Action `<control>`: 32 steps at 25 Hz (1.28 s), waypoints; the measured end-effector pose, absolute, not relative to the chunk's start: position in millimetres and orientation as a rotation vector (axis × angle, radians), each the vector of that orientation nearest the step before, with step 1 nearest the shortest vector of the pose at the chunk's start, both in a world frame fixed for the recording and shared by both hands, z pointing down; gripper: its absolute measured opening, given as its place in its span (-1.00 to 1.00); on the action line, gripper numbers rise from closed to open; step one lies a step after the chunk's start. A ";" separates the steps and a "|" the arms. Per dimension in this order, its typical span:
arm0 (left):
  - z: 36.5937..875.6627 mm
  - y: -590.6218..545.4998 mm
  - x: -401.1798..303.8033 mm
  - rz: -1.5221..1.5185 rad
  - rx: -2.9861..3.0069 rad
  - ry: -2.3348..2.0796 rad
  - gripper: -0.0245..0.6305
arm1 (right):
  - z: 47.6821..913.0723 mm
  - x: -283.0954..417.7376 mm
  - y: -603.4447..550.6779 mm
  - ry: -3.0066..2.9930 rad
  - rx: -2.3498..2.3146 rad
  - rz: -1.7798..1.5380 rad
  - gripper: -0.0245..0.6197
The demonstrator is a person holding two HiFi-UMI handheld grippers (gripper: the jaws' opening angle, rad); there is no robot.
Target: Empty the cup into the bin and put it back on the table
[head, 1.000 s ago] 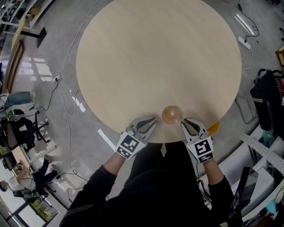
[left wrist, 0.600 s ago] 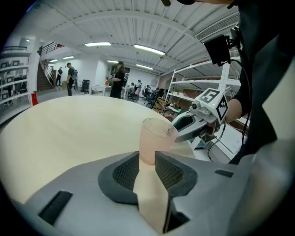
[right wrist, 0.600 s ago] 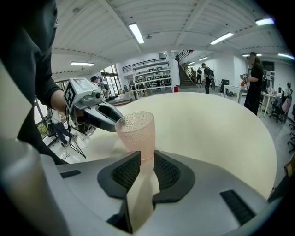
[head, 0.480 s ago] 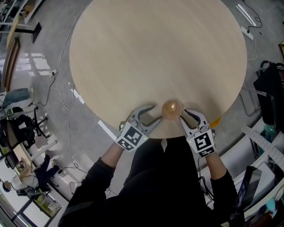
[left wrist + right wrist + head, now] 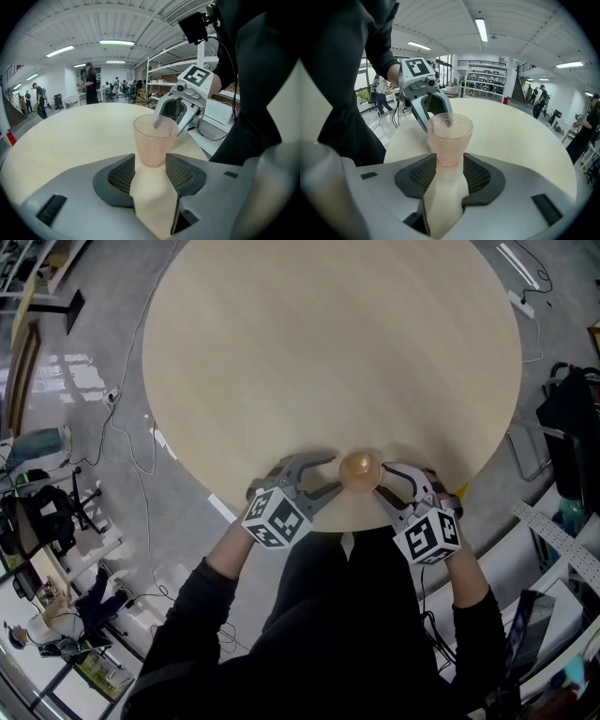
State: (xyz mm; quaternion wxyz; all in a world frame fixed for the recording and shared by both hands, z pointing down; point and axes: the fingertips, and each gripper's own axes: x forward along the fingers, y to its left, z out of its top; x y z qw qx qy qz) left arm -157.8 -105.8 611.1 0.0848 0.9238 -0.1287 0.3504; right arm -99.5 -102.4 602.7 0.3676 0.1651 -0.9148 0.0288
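Note:
A translucent pink dimpled cup (image 5: 359, 468) stands upright on the round wooden table (image 5: 328, 343), close to its near edge. I see nothing inside it. My left gripper (image 5: 327, 474) is at the cup's left and my right gripper (image 5: 385, 483) at its right, both pointing inward at it. Both sets of jaws have just been opening and stand open. In the left gripper view the cup (image 5: 153, 139) rises just beyond the open left gripper (image 5: 150, 161), with its foot at the gap between the tips. The right gripper view shows the same: cup (image 5: 449, 137) and right gripper (image 5: 450, 164).
A yellow object (image 5: 460, 490) peeps out from under the table's edge at the right. Cables (image 5: 131, 427) run over the grey floor at the left. Shelving and a dark chair (image 5: 567, 432) stand at the right. The person's dark sleeves fill the bottom.
Both grippers' jaws have gone from shut to open. Both have rolled and edged in towards the cup, which has stayed in place on the table.

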 end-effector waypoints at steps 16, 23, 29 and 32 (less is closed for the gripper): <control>593.4 -101.3 -142.7 0.970 2.781 -0.324 -0.28 | 587.0 -101.4 -102.8 -2.427 0.397 0.142 -0.40; 573.7 -88.1 -134.8 0.933 2.794 -0.335 -0.28 | 569.0 -94.0 -89.7 -2.455 0.394 0.152 -0.40; 537.6 -75.0 -123.0 0.825 2.791 -0.375 -0.28 | 533.8 -82.2 -76.0 -2.514 0.449 0.184 -0.40; 522.7 -66.2 -115.2 0.793 2.807 -0.377 -0.28 | 518.9 -74.6 -66.9 -2.532 0.447 0.184 -0.40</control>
